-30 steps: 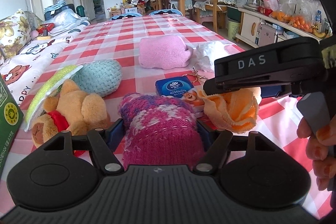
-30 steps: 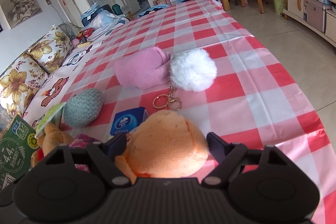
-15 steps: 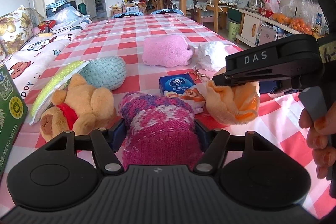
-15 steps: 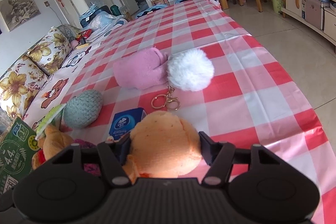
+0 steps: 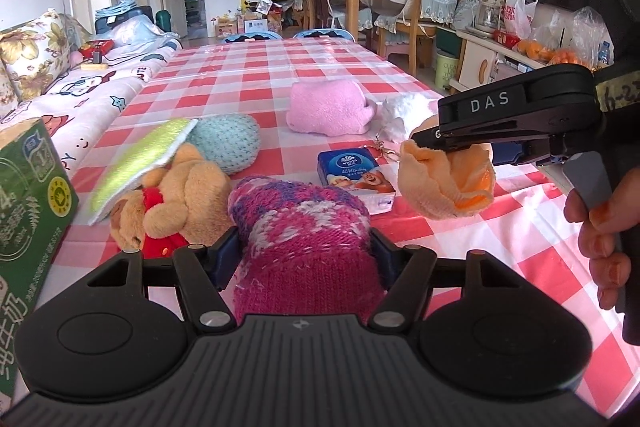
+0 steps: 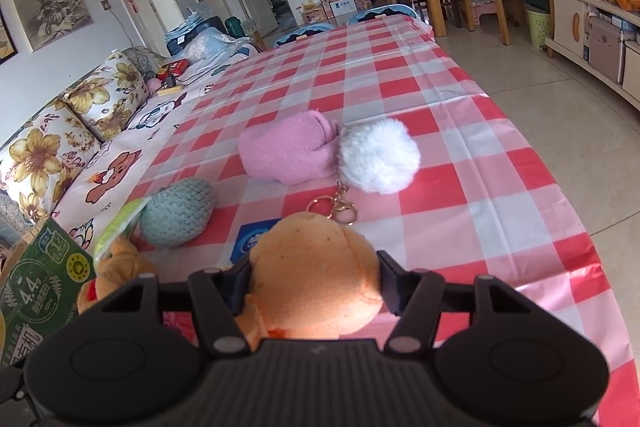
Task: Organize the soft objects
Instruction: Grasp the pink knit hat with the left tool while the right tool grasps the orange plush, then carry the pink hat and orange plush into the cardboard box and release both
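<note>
Right tool (image 6: pixel 314 277) clamped on an orange plush (image 6: pixel 316 275), both fingers pressed into its sides. Checkered surface (image 6: pixel 460 187) ahead. Pink plush (image 6: pixel 286 149) lies mid-surface, white pompom (image 6: pixel 380 157) touching its right side; the pompom's gold keyring (image 6: pixel 334 209) trails toward the tool. Teal knit ball (image 6: pixel 178 207) left of that, green sponge (image 6: pixel 118 223) leaning against it. Blue tissue pack (image 6: pixel 250 239) partly hidden behind the orange plush. Teddy (image 6: pixel 120 263) and green carton (image 6: pixel 36 291) at the left edge. Sofa (image 6: pixel 60 135) along the surface's left side.
</note>
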The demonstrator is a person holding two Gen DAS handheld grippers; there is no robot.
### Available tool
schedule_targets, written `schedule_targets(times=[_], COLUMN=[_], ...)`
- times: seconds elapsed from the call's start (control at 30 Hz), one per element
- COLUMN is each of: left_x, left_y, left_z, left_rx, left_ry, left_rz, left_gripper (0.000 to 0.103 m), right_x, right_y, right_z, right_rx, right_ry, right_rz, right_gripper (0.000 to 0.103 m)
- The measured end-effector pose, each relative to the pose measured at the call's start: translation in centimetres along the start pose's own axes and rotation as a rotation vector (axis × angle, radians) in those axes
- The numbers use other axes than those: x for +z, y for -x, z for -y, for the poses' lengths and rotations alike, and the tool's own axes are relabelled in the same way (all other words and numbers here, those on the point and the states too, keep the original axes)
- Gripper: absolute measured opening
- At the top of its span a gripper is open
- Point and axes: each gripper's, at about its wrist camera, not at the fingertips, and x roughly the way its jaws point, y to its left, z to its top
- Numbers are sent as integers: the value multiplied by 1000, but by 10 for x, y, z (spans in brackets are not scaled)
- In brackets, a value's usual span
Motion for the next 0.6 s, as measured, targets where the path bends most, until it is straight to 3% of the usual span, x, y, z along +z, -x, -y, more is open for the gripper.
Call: schedule_targets(times=[0.6], left_x=[0], left_y=[41], left_z=[-29], left_rx=[4], left_ry=[66], left_rz=[54], left_gripper=[82], right_x=[1], right_y=[25], right_z=[-38], right_rx=[55], right_ry=[88], right_rz=[30], right_gripper=[61])
